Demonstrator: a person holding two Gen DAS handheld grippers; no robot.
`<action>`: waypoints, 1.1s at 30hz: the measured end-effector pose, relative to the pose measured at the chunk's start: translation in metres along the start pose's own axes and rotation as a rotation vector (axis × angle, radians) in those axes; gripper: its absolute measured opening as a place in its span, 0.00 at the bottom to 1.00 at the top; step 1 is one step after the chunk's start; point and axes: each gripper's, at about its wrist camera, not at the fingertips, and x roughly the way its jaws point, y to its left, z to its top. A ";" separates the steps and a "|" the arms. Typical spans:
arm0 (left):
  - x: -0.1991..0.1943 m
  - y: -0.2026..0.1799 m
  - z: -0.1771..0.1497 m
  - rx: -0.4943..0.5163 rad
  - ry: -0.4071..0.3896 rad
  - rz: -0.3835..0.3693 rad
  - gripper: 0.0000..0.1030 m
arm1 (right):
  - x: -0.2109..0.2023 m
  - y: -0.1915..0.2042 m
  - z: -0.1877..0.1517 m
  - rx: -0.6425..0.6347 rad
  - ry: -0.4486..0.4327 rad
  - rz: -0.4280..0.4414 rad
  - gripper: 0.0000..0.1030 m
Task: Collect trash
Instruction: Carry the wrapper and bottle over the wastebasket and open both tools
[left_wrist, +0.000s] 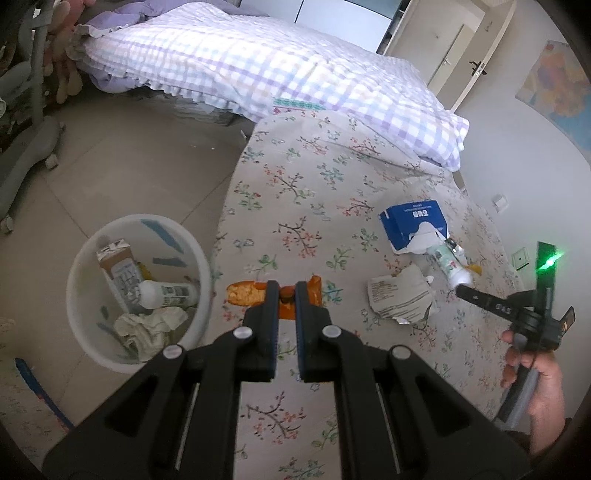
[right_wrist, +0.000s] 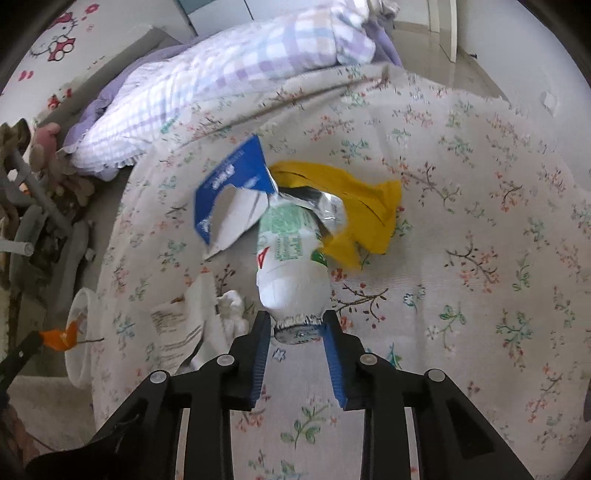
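- Your left gripper (left_wrist: 286, 295), at lower centre, is pinched nearly closed on the orange wrapper (left_wrist: 255, 293): light, crinkly, so hold it mid-body.
- Your right gripper (right_wrist: 298, 326) brackets the white bottle's (right_wrist: 291, 269) cap end, apparently touching; the bottle looks light and slick.
- The white bin (left_wrist: 88, 332) sits at lower left, on the floor.

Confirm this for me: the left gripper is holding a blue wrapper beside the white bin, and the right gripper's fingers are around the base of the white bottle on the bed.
Not quite: the wrapper in the left gripper is orange, not blue, as the left wrist view shows. The rest holds: it is beside the white bin, and the right gripper has its fingers around the white bottle base on the bed.
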 end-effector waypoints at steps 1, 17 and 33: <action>-0.002 0.002 -0.001 0.000 -0.002 0.002 0.09 | -0.005 0.000 -0.001 -0.001 -0.008 0.003 0.26; -0.024 0.015 -0.002 -0.031 -0.058 0.011 0.09 | -0.081 0.022 -0.022 -0.128 -0.141 0.083 0.26; -0.026 0.066 -0.002 -0.115 -0.090 0.122 0.09 | -0.055 0.133 -0.037 -0.326 -0.104 0.222 0.26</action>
